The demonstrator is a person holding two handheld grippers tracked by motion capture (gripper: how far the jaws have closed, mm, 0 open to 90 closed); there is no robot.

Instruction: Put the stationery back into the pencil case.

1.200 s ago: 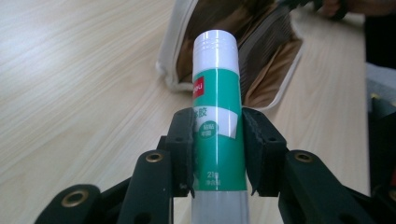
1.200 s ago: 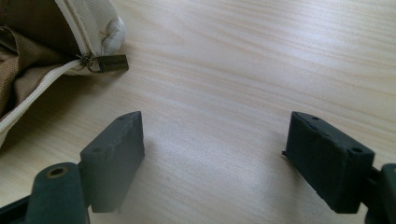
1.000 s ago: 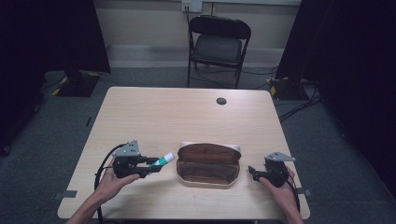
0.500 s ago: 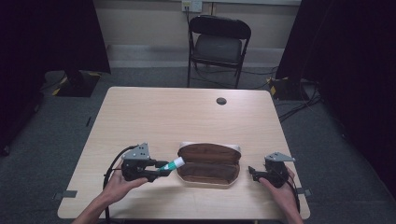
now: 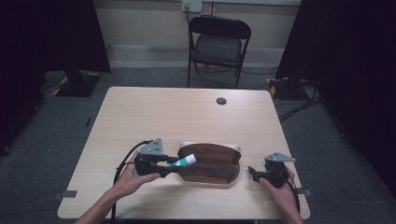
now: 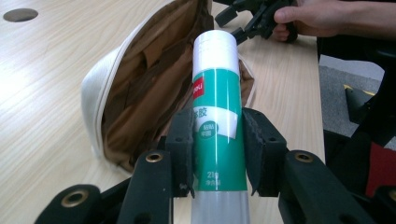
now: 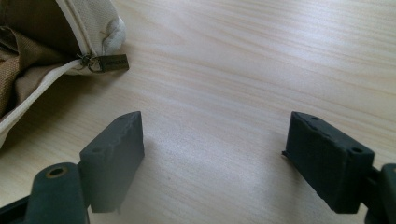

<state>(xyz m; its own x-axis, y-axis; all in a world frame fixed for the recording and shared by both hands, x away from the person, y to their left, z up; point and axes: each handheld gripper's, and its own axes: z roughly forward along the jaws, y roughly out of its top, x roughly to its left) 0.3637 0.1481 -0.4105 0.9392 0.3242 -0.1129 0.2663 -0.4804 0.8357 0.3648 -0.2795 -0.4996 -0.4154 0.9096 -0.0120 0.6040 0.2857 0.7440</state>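
left jaws clamped on glue stick point(image 6: 217, 116) | right jaws apart, nothing between | glue stick moved right, white cap now over open pouch point(image 5: 210, 163) | right gripper point(image 5: 254, 173) unmoved on table point(image 5: 187, 116)

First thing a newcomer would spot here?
The green glue stick, clamped in the left gripper and aimed cap-first at the open brown pouch near the table's front edge. Then the right gripper, jaws open with nothing between them, beside the pouch's zipper pull.
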